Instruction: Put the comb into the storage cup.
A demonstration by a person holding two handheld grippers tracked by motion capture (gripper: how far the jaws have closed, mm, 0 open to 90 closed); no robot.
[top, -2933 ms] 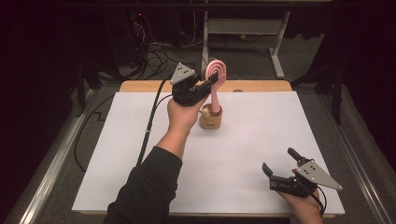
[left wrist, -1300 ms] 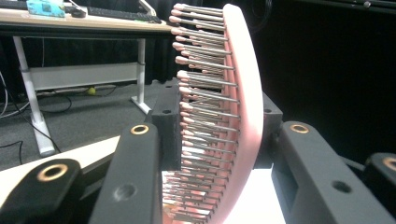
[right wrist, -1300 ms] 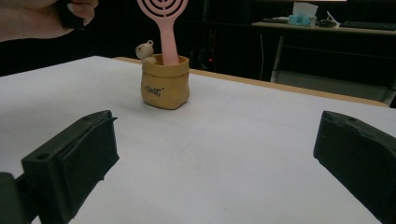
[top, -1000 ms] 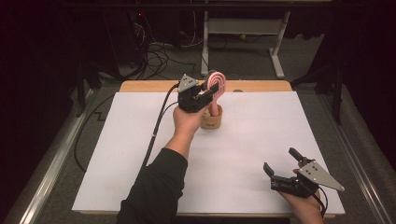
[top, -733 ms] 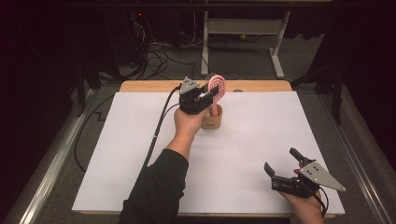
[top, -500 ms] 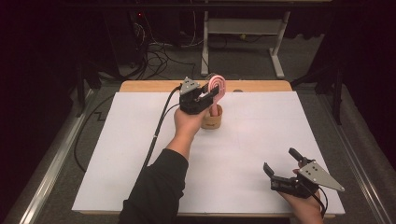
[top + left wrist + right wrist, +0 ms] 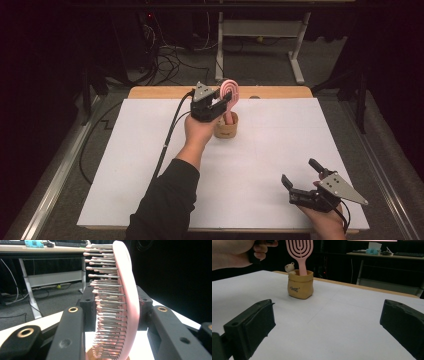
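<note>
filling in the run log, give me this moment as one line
left claw: shut on pink plastic hairbrush | brush: handle down in small tan pouch-shaped holder | right claw: open, over white table

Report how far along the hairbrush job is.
Done: the pink vented hairbrush stands handle-down in the small tan bag-shaped holder. In hand: the left gripper is clamped on the brush head. Left: letting go and backing off. The right gripper sits open, apart.

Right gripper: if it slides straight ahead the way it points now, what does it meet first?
Probably nothing soon: the right gripper, jaws open, faces bare white table. The yellow pot holding the pink hairbrush stands farther off, slightly left of centre, so it may pass beside it.
</note>
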